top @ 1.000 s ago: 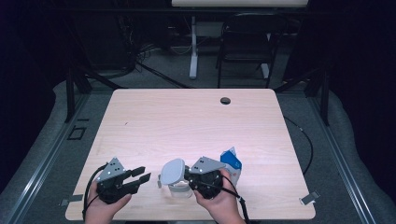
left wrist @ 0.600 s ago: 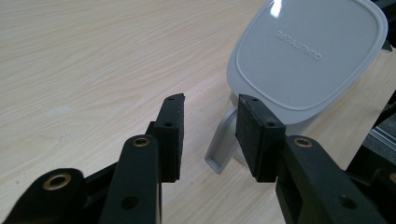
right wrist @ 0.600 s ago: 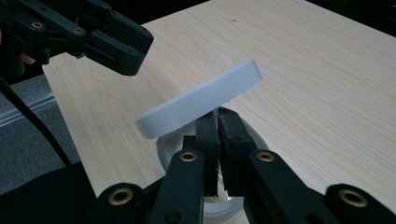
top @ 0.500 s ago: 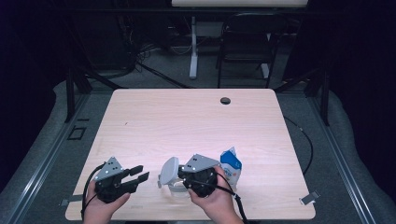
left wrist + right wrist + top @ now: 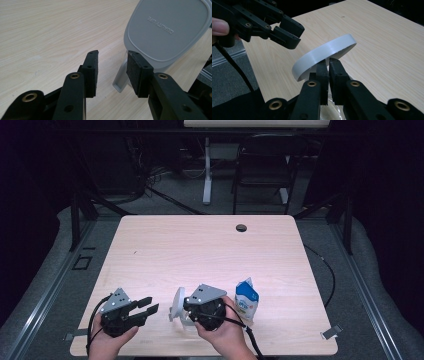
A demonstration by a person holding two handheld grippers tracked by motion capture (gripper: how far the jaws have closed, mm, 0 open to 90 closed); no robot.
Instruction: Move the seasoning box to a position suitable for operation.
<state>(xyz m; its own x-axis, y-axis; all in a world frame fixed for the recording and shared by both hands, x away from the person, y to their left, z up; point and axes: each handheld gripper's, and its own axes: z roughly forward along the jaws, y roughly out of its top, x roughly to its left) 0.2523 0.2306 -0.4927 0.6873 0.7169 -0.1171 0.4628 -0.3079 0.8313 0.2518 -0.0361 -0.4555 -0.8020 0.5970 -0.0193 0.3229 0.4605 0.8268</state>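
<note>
High view: the pale wooden table (image 5: 210, 255) carries everything, with a small dark round hole (image 5: 241, 227) well away toward its far edge. Near the person's edge stands a blue-and-white carton (image 5: 247, 301), upright, just beside the right gripper (image 5: 186, 311) on the side away from the left one.

That right gripper is clamped on a thin part of a grey lidded container (image 5: 177, 305), which hangs tilted on edge between the two grippers, with the lid's flat face turned toward the left gripper (image 5: 149, 306). In the right gripper view the two black jaws stand almost together, pinching it right behind the lid's pale rim (image 5: 324, 53).

Left gripper view: the jaws stand apart with nothing pressed between them and have just been opening wider; the pads (image 5: 91, 67) point at the grey lid (image 5: 165, 30), whose raised lettering faces them, close but not touching.
</note>
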